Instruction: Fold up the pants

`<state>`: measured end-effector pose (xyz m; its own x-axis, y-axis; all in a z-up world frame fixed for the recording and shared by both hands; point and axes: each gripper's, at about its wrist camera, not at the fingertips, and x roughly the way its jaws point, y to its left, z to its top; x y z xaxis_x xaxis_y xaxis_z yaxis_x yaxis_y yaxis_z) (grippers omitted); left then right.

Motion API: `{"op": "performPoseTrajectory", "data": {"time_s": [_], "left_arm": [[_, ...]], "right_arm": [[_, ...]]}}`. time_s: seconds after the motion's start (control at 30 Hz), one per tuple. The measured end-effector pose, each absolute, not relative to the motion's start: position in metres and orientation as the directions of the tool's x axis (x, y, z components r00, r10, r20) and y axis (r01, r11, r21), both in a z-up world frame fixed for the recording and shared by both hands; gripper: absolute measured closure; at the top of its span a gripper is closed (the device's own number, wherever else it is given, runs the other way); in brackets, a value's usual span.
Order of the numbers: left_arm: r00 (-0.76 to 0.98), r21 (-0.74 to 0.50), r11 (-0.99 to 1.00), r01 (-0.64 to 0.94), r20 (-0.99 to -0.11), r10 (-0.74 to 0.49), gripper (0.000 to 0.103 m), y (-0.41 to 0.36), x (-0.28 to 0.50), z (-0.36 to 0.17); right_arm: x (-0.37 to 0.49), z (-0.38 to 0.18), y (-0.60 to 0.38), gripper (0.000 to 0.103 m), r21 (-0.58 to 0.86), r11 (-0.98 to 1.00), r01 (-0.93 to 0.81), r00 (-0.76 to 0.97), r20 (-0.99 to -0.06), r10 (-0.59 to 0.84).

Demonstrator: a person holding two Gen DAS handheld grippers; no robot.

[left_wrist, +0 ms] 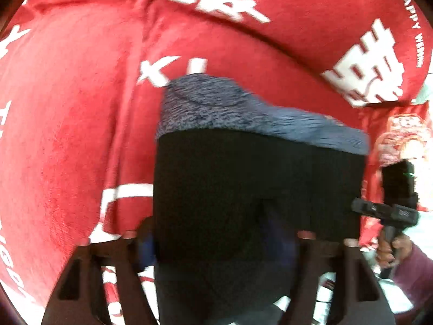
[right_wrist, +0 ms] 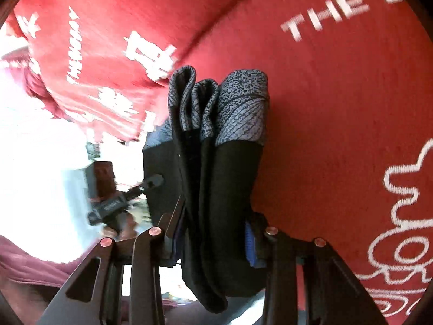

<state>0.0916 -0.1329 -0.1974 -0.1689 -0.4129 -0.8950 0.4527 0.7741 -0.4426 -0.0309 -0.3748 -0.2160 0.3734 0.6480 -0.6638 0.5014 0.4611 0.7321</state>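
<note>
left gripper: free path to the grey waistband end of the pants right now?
Probably not. The left gripper looks shut on the black part of the pants; the grey waistband hangs beyond its fingertips over the red bedding. It would have to release first.

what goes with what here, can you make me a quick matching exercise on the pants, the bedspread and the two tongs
Things:
1. pants
2. bedspread
3. left tongs
4. right tongs

Descriptions:
a. red with white lettering
b. black with a blue-grey speckled band at the far end
c. shut on the folded stack seen edge-on
d. shut on the broad, flat face of the cloth

Pairs: 1-b, 2-a, 3-d, 4-c
</note>
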Motion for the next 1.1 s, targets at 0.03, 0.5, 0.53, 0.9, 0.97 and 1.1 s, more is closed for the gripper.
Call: {"op": "performPoseTrajectory", "data": {"time_s": [0.03, 0.5, 0.53, 0.9, 0.97, 1.1], "left_arm": [[-0.156, -0.443, 0.776, 0.449, -0.894, -0.421, 0.007, -0.131, 0.092, -0.202], [-0.018, -0.218, 0.805, 0.552, -0.968, -0.250, 0.000, -0.138, 0.073, -0.170], [-0.010, -0.194, 0.803, 0.564, -0.974, -0.228, 0.000, -0.138, 0.068, -0.164], [0.126, 0.002, 0.809, 0.588, -0.988, -0.090, 0.000, -0.121, 0.024, -0.102], [0.135, 0.019, 0.817, 0.576, -0.988, -0.072, 0.000, -0.119, 0.020, -0.092], [0.142, 0.025, 0.822, 0.568, -0.987, -0.069, 0.000, -0.119, 0.010, -0.070]], "right_arm": [[-0.031, -0.218, -0.372, 0.054, 0.706, 0.501, 0.500, 0.362, -0.696, 0.620], [-0.046, -0.176, -0.350, 0.024, 0.379, 0.655, 0.654, 0.226, -0.924, 0.309], [-0.048, -0.171, -0.347, 0.023, 0.355, 0.657, 0.664, 0.212, -0.933, 0.290], [-0.060, -0.104, -0.290, 0.000, 0.130, 0.734, 0.666, 0.113, -0.991, 0.074], [-0.058, -0.091, -0.276, 0.000, 0.089, 0.756, 0.648, 0.096, -0.995, 0.035], [-0.056, -0.072, -0.259, 0.000, 0.083, 0.756, 0.649, 0.091, -0.995, 0.031]]}}
